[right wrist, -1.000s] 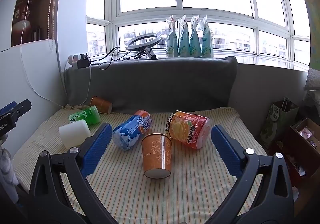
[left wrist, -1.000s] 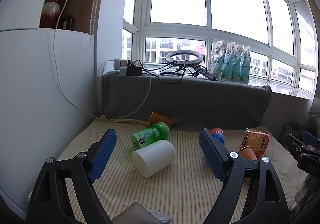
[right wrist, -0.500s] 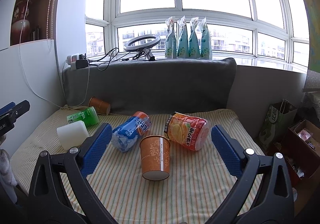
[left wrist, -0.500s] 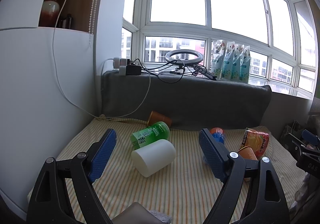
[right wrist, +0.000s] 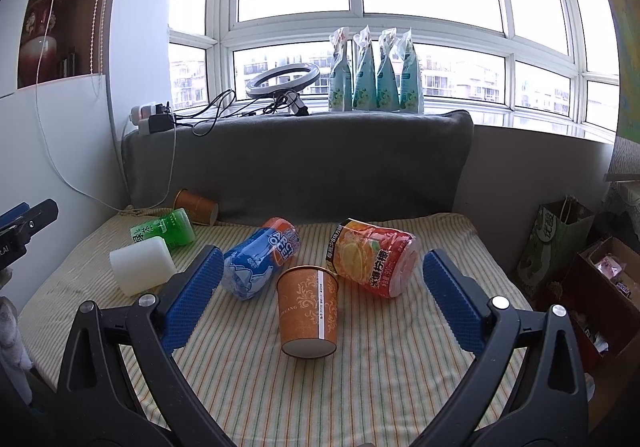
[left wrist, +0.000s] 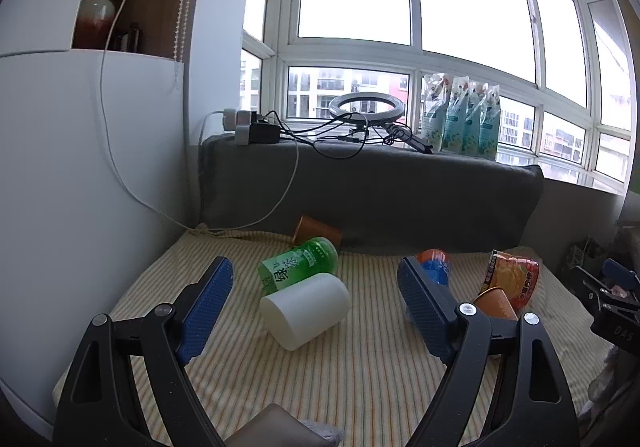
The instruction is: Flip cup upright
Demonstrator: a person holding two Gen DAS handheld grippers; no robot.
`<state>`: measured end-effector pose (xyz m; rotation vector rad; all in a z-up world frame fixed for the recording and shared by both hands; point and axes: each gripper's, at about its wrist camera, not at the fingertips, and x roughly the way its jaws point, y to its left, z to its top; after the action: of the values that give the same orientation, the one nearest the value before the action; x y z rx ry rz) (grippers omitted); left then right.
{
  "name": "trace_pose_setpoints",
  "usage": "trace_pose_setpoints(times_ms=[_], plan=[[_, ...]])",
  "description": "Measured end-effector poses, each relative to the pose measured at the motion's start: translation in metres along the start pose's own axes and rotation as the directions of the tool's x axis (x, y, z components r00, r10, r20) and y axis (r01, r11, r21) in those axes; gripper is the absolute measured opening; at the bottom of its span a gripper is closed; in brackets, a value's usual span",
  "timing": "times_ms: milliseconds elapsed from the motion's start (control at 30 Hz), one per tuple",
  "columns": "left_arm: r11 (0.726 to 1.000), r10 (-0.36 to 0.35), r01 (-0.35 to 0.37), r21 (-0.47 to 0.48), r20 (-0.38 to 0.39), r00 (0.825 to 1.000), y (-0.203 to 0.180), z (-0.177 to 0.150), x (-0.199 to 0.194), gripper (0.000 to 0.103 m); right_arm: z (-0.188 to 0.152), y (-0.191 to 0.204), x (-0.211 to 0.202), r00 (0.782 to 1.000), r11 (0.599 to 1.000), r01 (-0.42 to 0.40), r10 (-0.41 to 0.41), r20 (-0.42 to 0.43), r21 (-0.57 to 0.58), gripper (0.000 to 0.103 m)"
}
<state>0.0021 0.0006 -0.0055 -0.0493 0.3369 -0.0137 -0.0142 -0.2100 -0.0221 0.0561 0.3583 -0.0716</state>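
Spread wide above a striped cloth [left wrist: 360, 375], the left gripper [left wrist: 316, 303] frames a white cup [left wrist: 306, 309] on its side, touching a toppled green bottle [left wrist: 298, 267]; an orange paper cup [left wrist: 494, 303] stands beyond its right finger.

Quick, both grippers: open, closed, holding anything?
Left gripper: open, empty, white cup lying ahead.
Right gripper: open, empty, orange paper cup ahead.

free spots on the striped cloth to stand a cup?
Bare cloth right of the lying orange paper cup, below the orange-label bottle; also the strip nearest the camera. Crowded at left back: white plastic cup, green bottle, blue bottle.
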Motion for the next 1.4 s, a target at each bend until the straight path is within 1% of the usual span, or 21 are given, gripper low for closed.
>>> trace_pose_setpoints(times_ms=[333, 733, 1000, 1400], plan=[[1.0, -0.022, 0.023, 0.009, -0.027, 0.999, -0.004, 0.002, 0.009, 0.084, -0.007, -0.001, 0.006, 1.0, 1.0, 0.011, -0.011, -0.011, -0.003, 0.102], [0.999, -0.027, 0.028, 0.018, -0.043, 0.999, -0.007, 0.003, 0.015, 0.084, -0.008, -0.002, 0.016, 1.0, 1.0, 0.01, -0.01, -0.025, -0.011, 0.102], [1.0, -0.027, 0.028, 0.012, -0.046, 0.999, -0.007, 0.003, 0.016, 0.084, -0.002, 0.005, 0.025, 0.999, 0.999, 0.005, -0.006, -0.035, -0.038, 0.102], [1.0, -0.02, 0.02, -0.007, -0.059, 0.998, 0.008, -0.002, 0.016, 0.084, 0.005, 0.022, 0.048, 0.998, 0.996, -0.015, 0.01, -0.06, -0.082, 0.102]])
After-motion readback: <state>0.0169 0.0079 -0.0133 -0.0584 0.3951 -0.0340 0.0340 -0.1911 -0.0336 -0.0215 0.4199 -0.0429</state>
